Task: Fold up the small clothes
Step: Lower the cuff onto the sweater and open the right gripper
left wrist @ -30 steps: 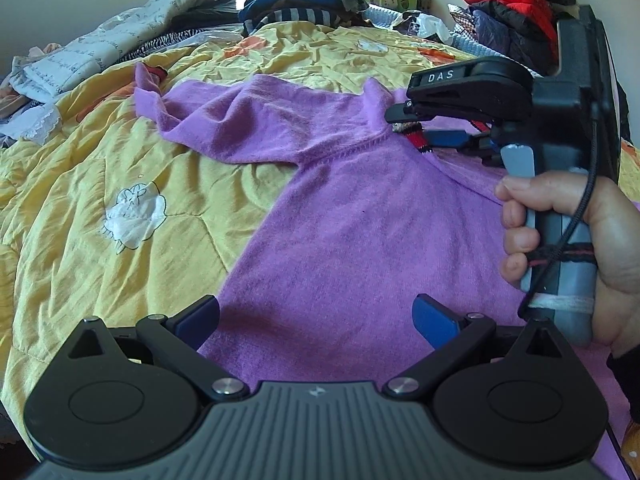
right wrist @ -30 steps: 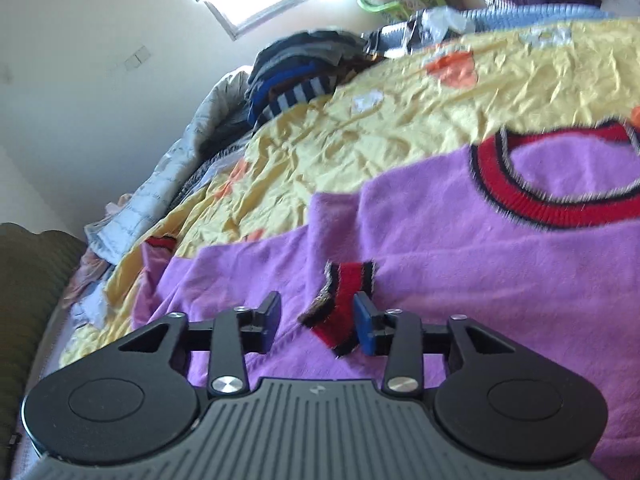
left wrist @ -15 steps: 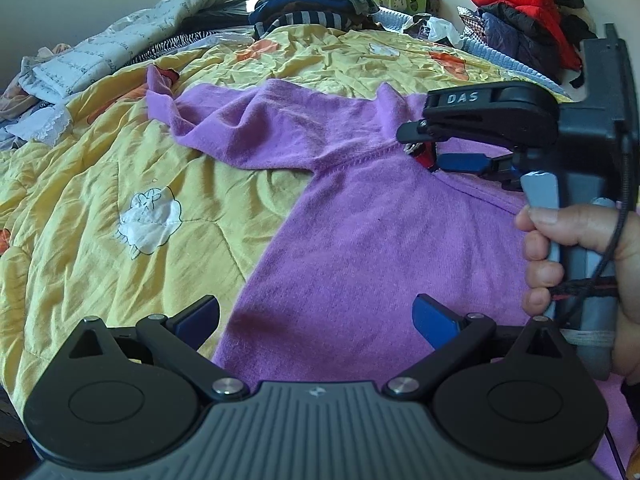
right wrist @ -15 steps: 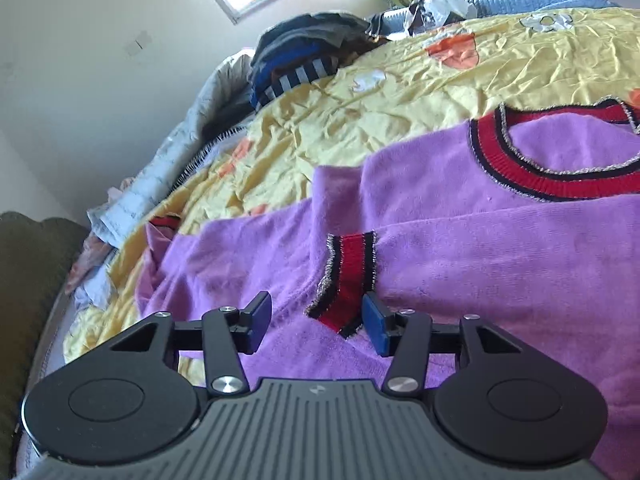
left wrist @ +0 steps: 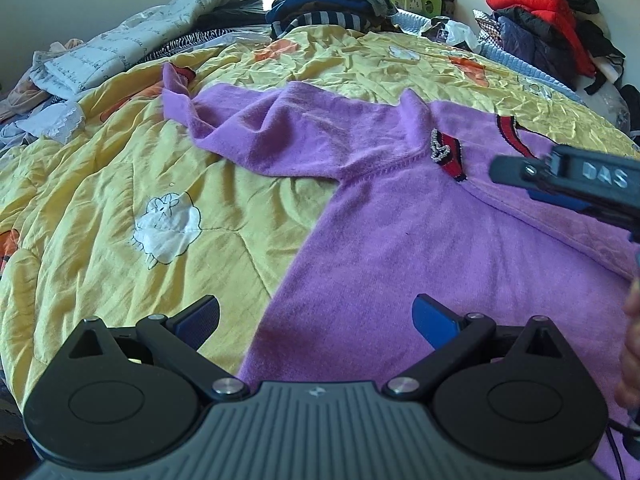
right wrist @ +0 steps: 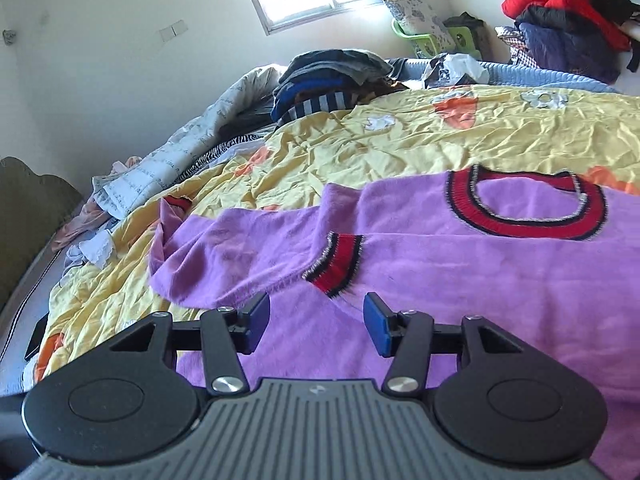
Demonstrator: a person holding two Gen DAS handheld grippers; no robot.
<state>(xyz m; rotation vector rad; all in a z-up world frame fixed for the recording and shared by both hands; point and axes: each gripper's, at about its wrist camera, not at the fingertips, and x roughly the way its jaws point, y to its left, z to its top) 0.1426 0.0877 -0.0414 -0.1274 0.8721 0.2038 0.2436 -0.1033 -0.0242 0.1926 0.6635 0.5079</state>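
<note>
A purple sweater [left wrist: 420, 240] with a red and black collar [right wrist: 524, 216] lies spread on the yellow quilt [left wrist: 120, 200]. One sleeve lies folded across the body, its red cuff [right wrist: 338, 264] resting free on the purple cloth; the cuff also shows in the left wrist view [left wrist: 448, 152]. The other sleeve [left wrist: 240, 128] stretches left over the quilt. My left gripper [left wrist: 316, 320] is open and empty above the sweater's lower left edge. My right gripper [right wrist: 316, 320] is open and empty just short of the cuff, and it shows at the right of the left wrist view [left wrist: 560, 188].
A pile of folded dark and striped clothes [right wrist: 332, 84] sits at the far side of the bed. A red and dark heap [right wrist: 568, 20] lies at the back right. A white printed blanket [left wrist: 140, 48] and loose garments lie along the left edge.
My right gripper opened wider, let go of the red cuff and drew back from it. The cuff now lies flat on the sweater. My left gripper stayed open, shifting slightly.
</note>
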